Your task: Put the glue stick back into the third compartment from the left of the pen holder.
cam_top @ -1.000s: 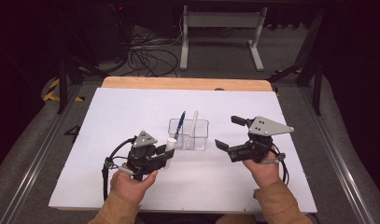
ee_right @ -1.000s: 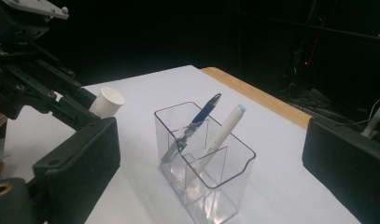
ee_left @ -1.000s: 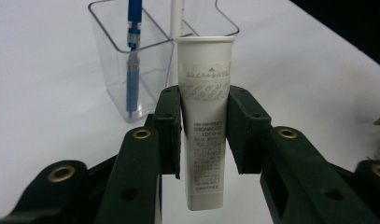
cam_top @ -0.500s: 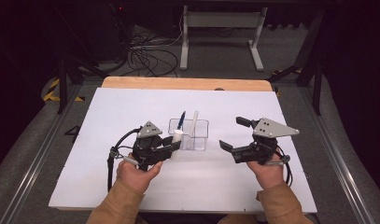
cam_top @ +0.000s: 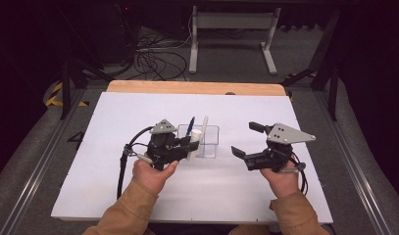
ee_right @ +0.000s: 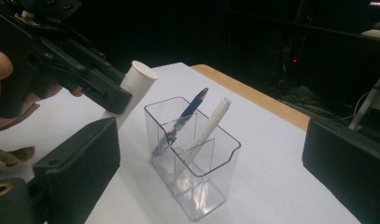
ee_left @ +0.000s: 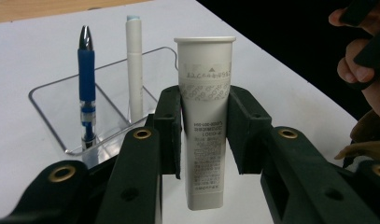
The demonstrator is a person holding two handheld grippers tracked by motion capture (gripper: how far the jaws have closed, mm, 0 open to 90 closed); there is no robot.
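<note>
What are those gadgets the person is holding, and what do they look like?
Two handheld tools, left and right, are black, with two blocky jaws, brass-coloured rivets and a grey three-cornered plate on top. A black cable trails from the left one. The sleeves are tan.

I see a white tube (ee_left: 205, 126), cap end up and printed with small grey text, held upright between my left gripper's (cam_top: 189, 147) jaws, just left of the clear organizer (ee_right: 215, 184). That organizer stands on the white table with a blue pen (ee_right: 185, 116) and a white pen (ee_right: 211, 122) leaning inside.
</note>
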